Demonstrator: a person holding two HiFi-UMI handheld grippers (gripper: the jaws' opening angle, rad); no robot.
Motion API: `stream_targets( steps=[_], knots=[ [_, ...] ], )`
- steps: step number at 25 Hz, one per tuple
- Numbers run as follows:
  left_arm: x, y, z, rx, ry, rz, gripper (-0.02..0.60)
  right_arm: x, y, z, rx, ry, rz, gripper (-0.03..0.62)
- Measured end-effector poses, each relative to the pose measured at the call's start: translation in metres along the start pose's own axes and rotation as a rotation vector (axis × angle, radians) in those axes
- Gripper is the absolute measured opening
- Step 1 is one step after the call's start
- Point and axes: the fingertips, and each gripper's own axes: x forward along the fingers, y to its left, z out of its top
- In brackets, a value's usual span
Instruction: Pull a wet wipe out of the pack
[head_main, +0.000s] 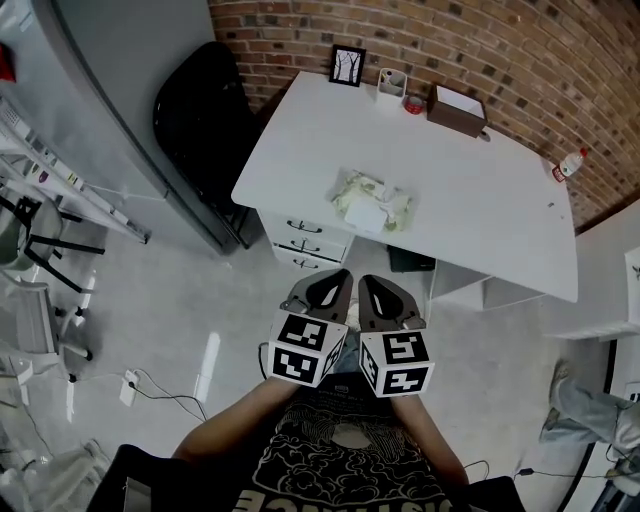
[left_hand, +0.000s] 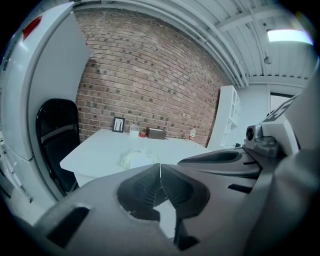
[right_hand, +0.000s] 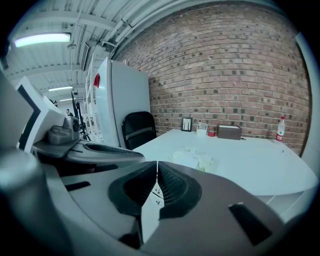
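The surface (head_main: 480, 200) is white. The pack (head_main: 372, 200) is pale green. The wall (head_main: 480, 50) is red-brown brick. The chair (head_main: 200, 120) is black.

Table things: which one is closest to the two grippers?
The wet wipe pack, pale green, lying alone near the front edge of the table. The picture frame, brown box and bottle sit farther back.

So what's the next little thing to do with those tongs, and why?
Probably carry both forward toward the wet wipe pack on the white table. The left tongs and right tongs are both shut with nothing between them. They hang over the floor, short of the table's edge, so the pack is likely out of reach for now.
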Motion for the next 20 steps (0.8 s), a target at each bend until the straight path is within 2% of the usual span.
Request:
stream_targets(
  steps=[20],
  knots=[
    [0.090, 0.032, 0.026, 0.004, 0.028, 0.007, 0.015, 0.075, -0.068, 0.026, -0.001, 0.012, 0.011, 0.018]
  ],
)
